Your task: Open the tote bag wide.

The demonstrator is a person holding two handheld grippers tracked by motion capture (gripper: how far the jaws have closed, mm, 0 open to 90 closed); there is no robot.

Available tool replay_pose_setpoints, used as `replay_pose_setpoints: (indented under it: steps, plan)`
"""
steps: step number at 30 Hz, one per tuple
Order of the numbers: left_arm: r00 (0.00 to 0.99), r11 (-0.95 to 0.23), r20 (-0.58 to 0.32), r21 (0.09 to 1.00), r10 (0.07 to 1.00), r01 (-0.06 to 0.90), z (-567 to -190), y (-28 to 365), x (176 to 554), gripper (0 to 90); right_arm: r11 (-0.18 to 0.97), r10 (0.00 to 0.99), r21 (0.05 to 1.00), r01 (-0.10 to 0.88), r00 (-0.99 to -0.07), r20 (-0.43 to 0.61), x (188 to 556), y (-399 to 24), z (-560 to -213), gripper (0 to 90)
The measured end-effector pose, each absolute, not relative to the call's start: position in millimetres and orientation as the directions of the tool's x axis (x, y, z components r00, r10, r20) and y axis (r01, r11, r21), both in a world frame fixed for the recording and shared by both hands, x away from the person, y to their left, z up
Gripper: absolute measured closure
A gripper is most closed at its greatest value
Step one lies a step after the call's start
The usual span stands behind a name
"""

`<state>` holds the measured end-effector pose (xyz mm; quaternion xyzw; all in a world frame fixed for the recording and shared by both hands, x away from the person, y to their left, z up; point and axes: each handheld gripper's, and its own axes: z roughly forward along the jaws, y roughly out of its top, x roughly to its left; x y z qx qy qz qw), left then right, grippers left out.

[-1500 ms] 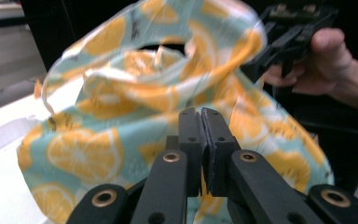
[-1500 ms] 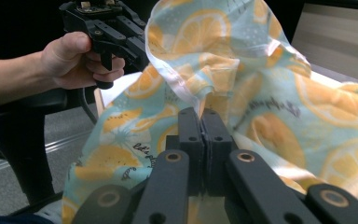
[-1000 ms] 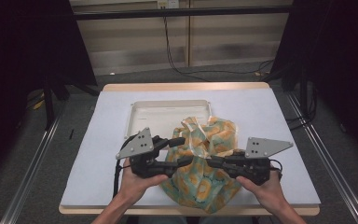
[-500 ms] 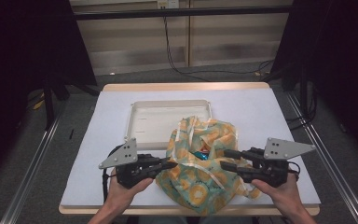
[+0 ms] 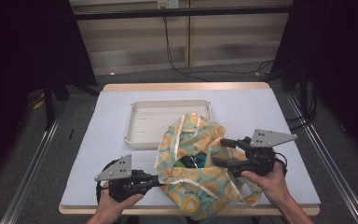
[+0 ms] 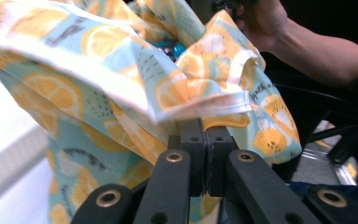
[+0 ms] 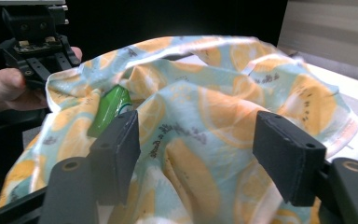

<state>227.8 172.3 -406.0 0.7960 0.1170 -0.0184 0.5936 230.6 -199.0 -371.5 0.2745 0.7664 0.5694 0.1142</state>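
A cloth bag (image 5: pixel 193 186) printed with orange slices on teal lies at the table's front middle, its mouth spread open. My left gripper (image 5: pixel 160 179) is at the bag's left side, low near the front edge, and its jaws (image 6: pixel 204 135) are shut on the bag's white-hemmed rim (image 6: pixel 205 105). My right gripper (image 5: pixel 220 151) is at the bag's right side. Its jaws have just been opening and stand wide (image 7: pixel 200 140), with cloth (image 7: pixel 205 116) between them but not pressed. A green object (image 7: pixel 109 109) shows inside the bag.
A white tray (image 5: pixel 135 123), nothing in it, sits behind the bag on the white table top (image 5: pixel 261 107). Part of the bag hangs over the table's front edge (image 5: pixel 284 210). Dark stands and cables flank the table.
The two grippers have pulled apart from the middle. The left one went left and down and shut on the bag's rim. The right one opened and let go of the cloth.
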Motion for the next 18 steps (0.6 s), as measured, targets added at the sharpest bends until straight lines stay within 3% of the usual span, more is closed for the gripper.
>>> replay_pose_setpoints:
  steps: [5, 6, 7, 9, 10, 11, 12, 14, 15, 18]
  plan:
    - [0.976, -0.332, -0.150, 0.923, 0.157, 0.196, -415, 164, 226, 87.5, 0.224, 0.539, 0.924, 0.309, -0.829, 0.147, 233, -190, -379, 32.1]
    - [0.977, -0.331, -0.151, 0.923, 0.152, 0.194, -417, 162, 226, 87.5, 0.229, 0.538, 0.922, 0.312, -0.830, 0.147, 234, -189, -380, 35.7]
    - [0.978, -0.345, -0.145, 0.919, 0.152, 0.190, -418, 162, 226, 87.8, 0.241, 0.536, 0.918, 0.316, -0.832, 0.145, 234, -188, -384, 46.7]
    - [0.976, -0.357, -0.148, 0.914, 0.157, 0.196, -420, 162, 225, 88.8, 0.233, 0.532, 0.918, 0.320, -0.832, 0.155, 235, -189, -385, 51.1]
    - [0.977, -0.363, -0.146, 0.911, 0.155, 0.194, -421, 163, 225, 89.1, 0.222, 0.524, 0.920, 0.323, -0.835, 0.167, 234, -192, -386, 64.9]
    - [0.977, -0.360, -0.150, 0.912, 0.152, 0.196, -422, 163, 225, 89.1, 0.222, 0.524, 0.920, 0.323, -0.835, 0.167, 234, -192, -386, 64.9]
    - [0.974, -0.365, -0.156, 0.908, 0.163, 0.207, -422, 167, 225, 89.6, 0.205, 0.518, 0.927, 0.314, -0.838, 0.169, 232, -196, -385, 75.1]
    - [0.975, -0.368, -0.149, 0.908, 0.166, 0.202, -422, 169, 225, 89.8, 0.204, 0.521, 0.929, 0.309, -0.838, 0.164, 231, -199, -384, 78.4]
    - [0.973, -0.365, -0.155, 0.907, 0.171, 0.209, -423, 171, 225, 90.0, 0.196, 0.534, 0.934, 0.299, -0.831, 0.154, 228, -205, -381, 85.0]
    - [0.971, -0.363, -0.164, 0.906, 0.176, 0.219, -425, 177, 224, 90.0, 0.178, 0.547, 0.939, 0.294, -0.823, 0.153, 225, -214, -379, 87.8]
